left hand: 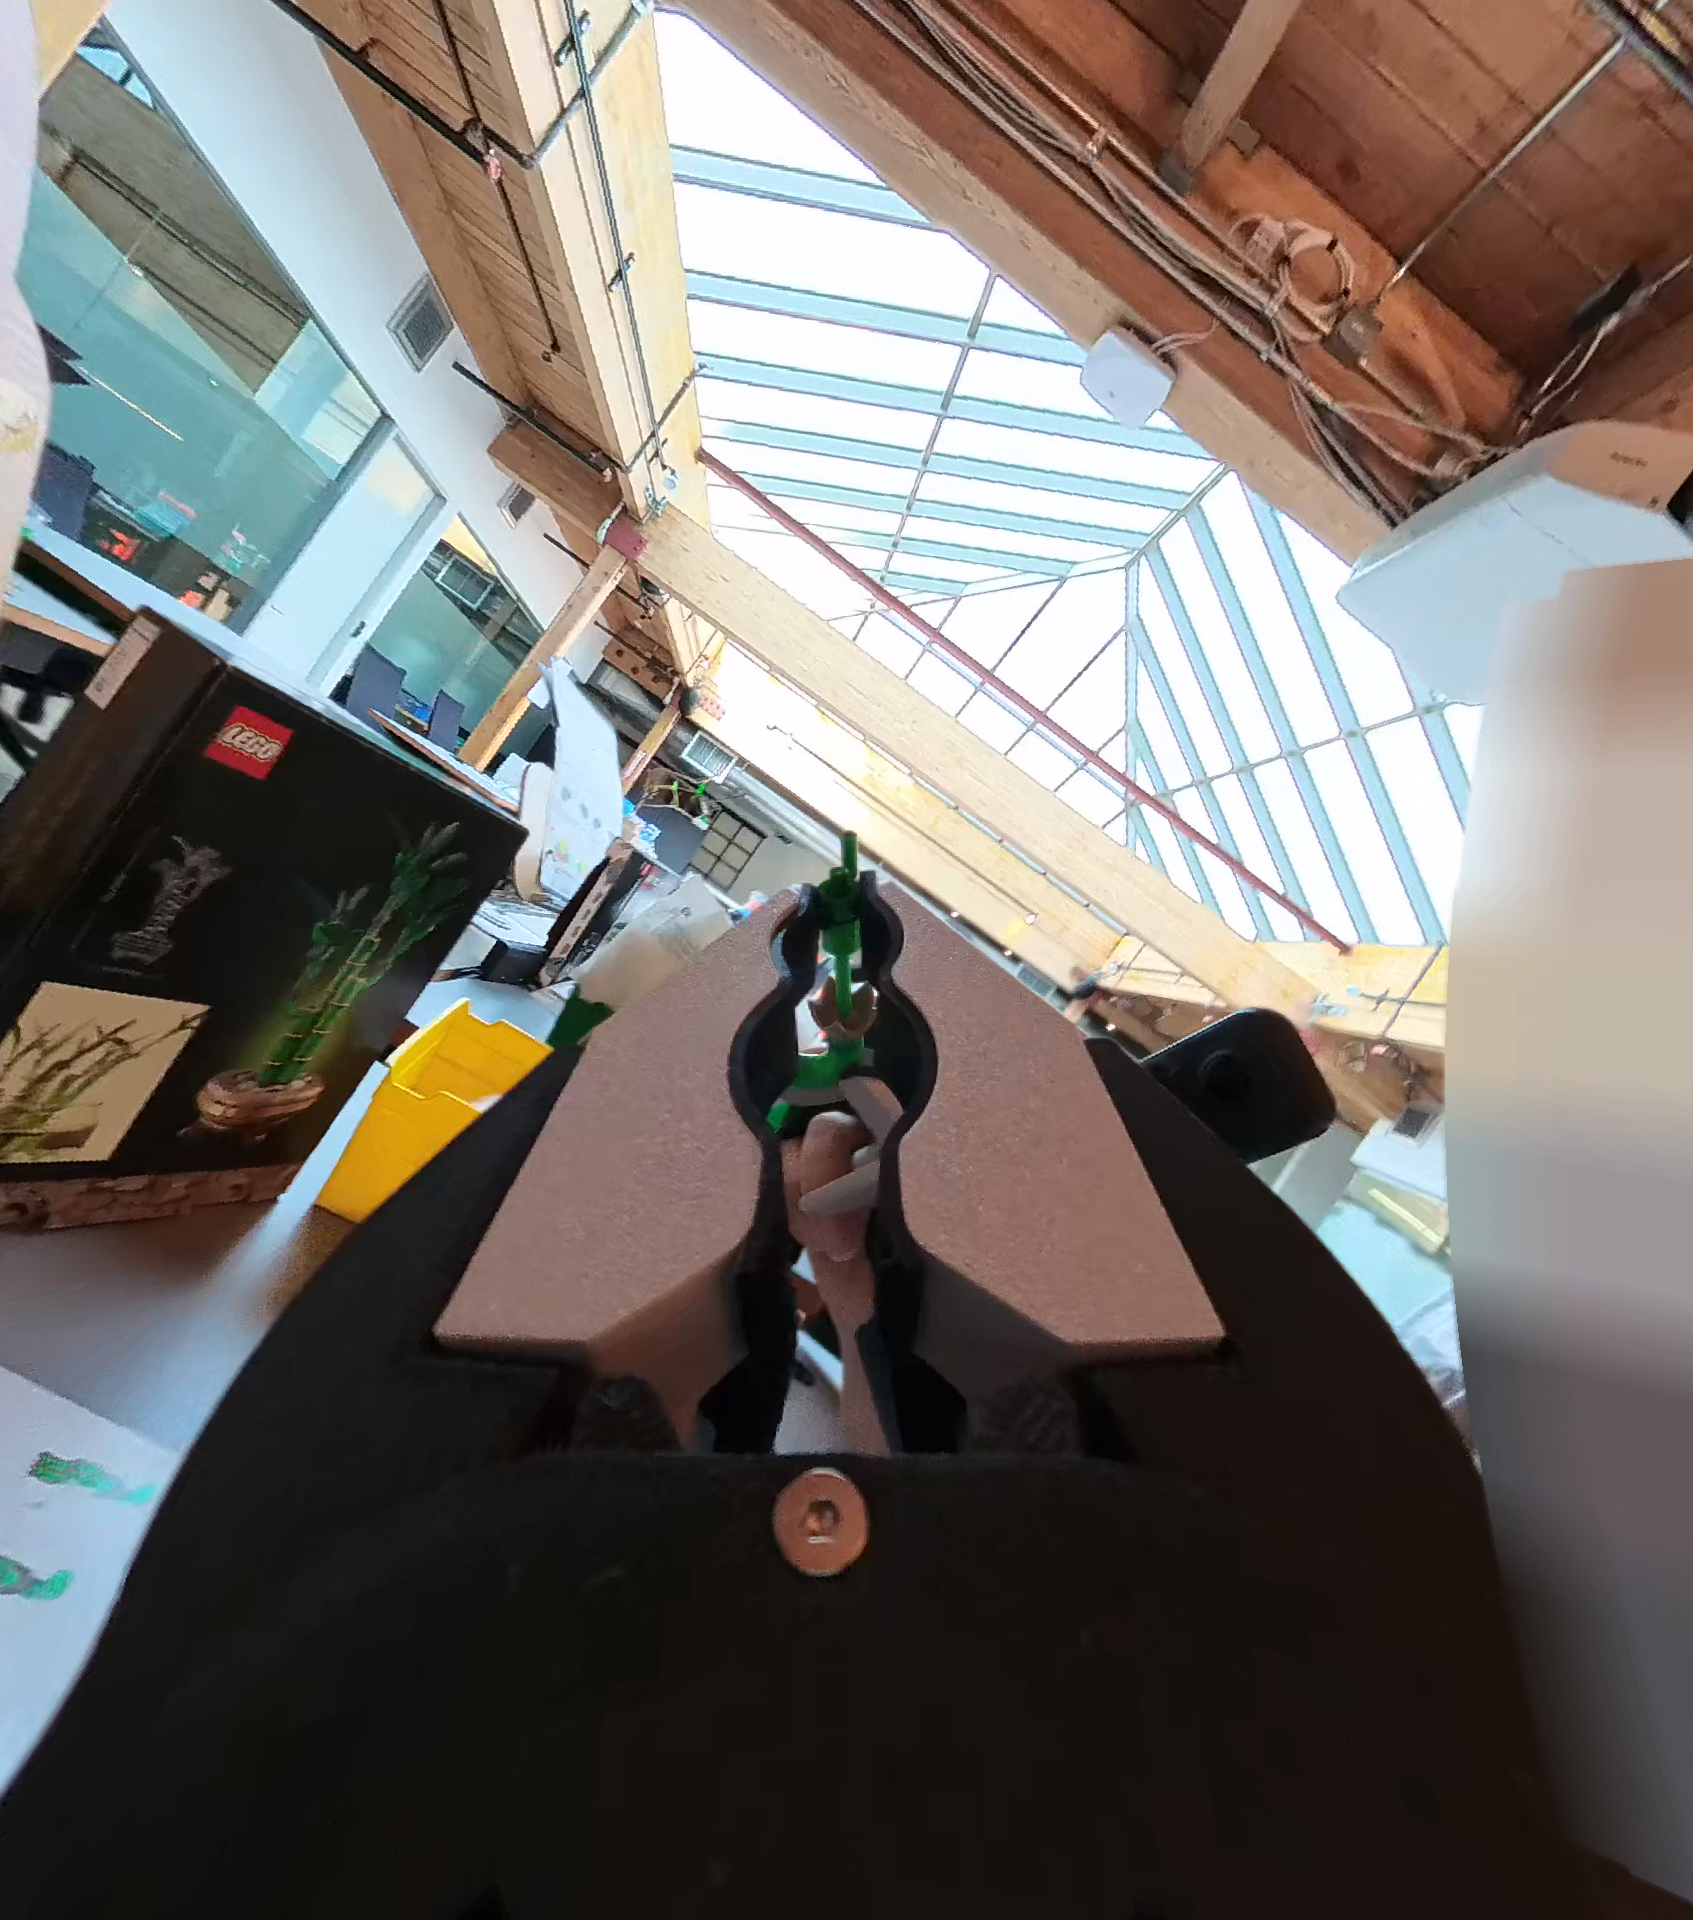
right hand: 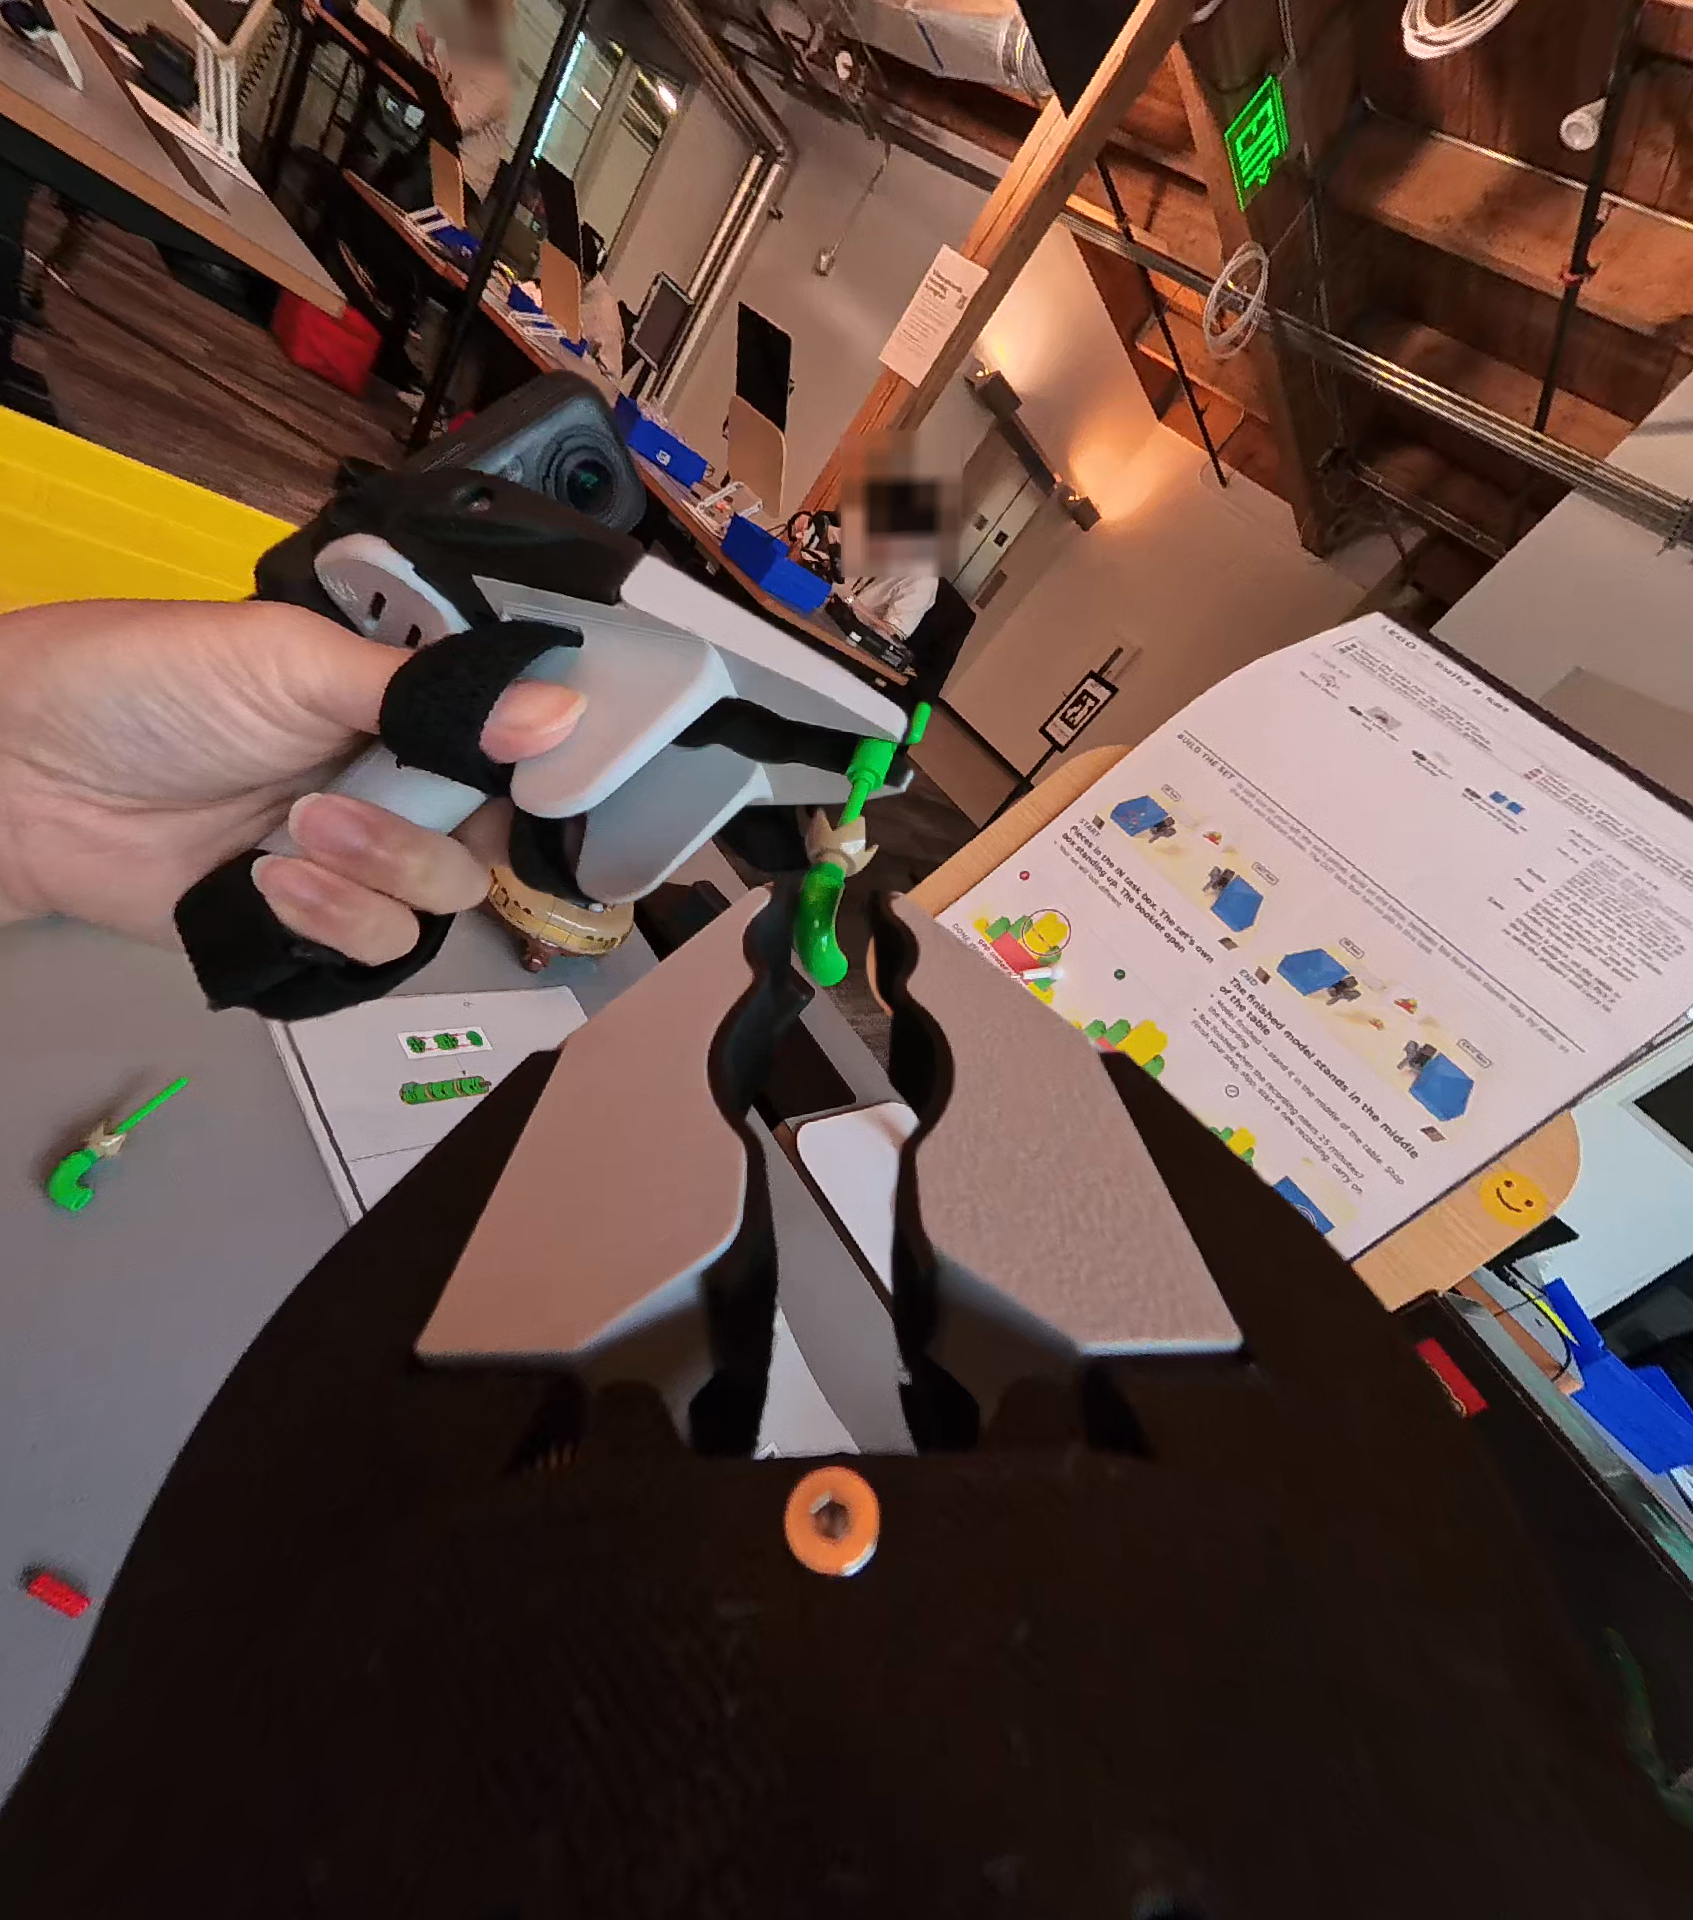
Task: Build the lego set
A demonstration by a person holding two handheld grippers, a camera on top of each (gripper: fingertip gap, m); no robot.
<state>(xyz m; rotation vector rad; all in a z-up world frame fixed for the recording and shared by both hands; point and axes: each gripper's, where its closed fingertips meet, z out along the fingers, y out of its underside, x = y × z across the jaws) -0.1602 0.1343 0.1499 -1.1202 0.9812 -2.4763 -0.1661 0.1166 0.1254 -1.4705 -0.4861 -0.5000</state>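
Green stem piece [left hand: 840, 914] pinched between left gripper [left hand: 837, 902] fingers, just beyond parted right gripper [right hand: 826, 920] fingers.

The left gripper's fingers [left hand: 883, 1039] hide most of the green stem [left hand: 840, 925] between them.

left wrist: tilted ceilingward | right wrist: faces table | shared: green stem [left hand: 840, 940] close-up

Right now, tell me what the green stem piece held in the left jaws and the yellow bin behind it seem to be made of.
Green stem piece: probably glossy moulded plastic, since its curved end shows a bright highlight. Yellow bin: likely smooth, rigid plastic with an even, opaque colour and crisp moulded edges.
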